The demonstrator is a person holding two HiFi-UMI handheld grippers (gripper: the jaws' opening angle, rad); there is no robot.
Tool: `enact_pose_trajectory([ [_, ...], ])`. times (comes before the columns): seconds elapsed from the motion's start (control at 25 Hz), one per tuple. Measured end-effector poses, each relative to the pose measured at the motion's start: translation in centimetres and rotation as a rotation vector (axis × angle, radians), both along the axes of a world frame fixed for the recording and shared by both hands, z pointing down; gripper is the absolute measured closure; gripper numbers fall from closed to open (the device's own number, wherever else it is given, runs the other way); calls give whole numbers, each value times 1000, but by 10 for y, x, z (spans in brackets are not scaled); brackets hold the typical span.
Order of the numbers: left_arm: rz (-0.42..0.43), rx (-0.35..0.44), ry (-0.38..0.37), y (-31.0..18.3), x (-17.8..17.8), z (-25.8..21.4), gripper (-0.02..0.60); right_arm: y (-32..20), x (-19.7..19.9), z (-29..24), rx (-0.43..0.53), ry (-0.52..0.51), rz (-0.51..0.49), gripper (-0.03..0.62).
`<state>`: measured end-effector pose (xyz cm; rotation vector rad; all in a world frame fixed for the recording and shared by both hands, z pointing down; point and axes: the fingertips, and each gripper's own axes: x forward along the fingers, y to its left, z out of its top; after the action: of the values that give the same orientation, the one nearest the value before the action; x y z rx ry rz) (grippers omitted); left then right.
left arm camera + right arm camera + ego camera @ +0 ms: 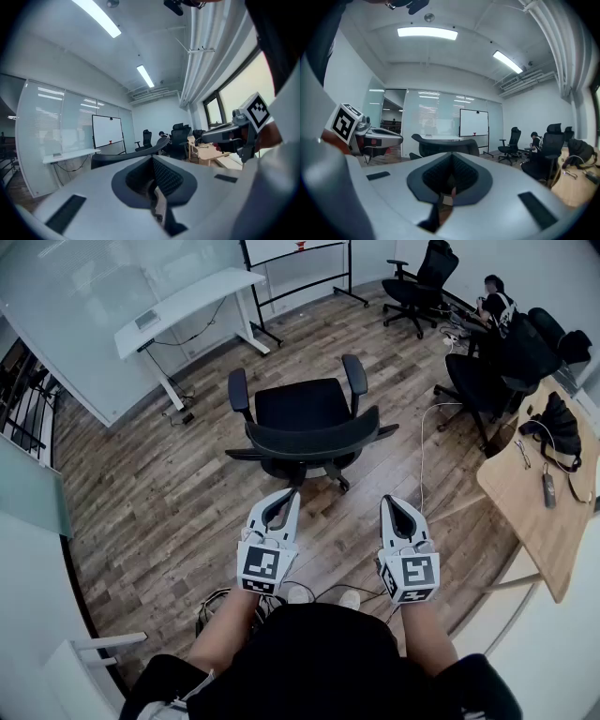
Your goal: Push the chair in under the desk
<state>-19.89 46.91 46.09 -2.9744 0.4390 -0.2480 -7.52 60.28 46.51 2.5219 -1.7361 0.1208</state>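
Well short of the desk [187,301], the chair [305,427] stands unpushed; behind the chair, left gripper [284,502] and right gripper [397,507] hover, jaws pressed together, empty.

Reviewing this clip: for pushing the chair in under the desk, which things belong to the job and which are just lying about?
Job:
- black office chair
- white desk
- left gripper and right gripper, fingers shut, holding nothing

Lying about:
- wooden table with black bag
- whiteboard
- spare office chair
- seated person
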Motion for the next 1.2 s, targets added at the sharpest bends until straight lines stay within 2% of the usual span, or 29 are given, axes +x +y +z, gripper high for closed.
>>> enact_pose_trajectory([
  [0.36, -11, -66, -13, 4, -8, 13, 569, 0, -5, -1, 3, 0, -14, 592],
  [0.52, -7, -42, -12, 5, -12, 11, 568, -1, -11, 2, 0, 6, -17, 591],
  [0.64, 28, -15, 9, 8, -13, 7, 568, -4, -18, 8, -17, 41, -25, 588],
  [0.72, 42, 2, 11, 7, -15, 7, 567, -7, -25, 11, -41, 74, -52, 552],
  [0.8, 57, 18, -15, 5, -15, 10, 508, -11, -31, 14, -66, 101, -77, 493],
  [0.88, 84, 41, -71, 3, -15, 16, 379, -15, -36, 17, -83, 110, -91, 459],
  [0.92, 93, 64, -101, 2, -15, 20, 347, -16, -38, 18, -92, 116, -94, 448],
  [1.12, 110, 239, -225, -9, -19, 32, 261, -26, -47, 25, -173, 246, -115, 353],
  [1.2, 124, 341, -275, -13, -17, 32, 236, -30, -47, 26, -219, 302, -114, 322],
])
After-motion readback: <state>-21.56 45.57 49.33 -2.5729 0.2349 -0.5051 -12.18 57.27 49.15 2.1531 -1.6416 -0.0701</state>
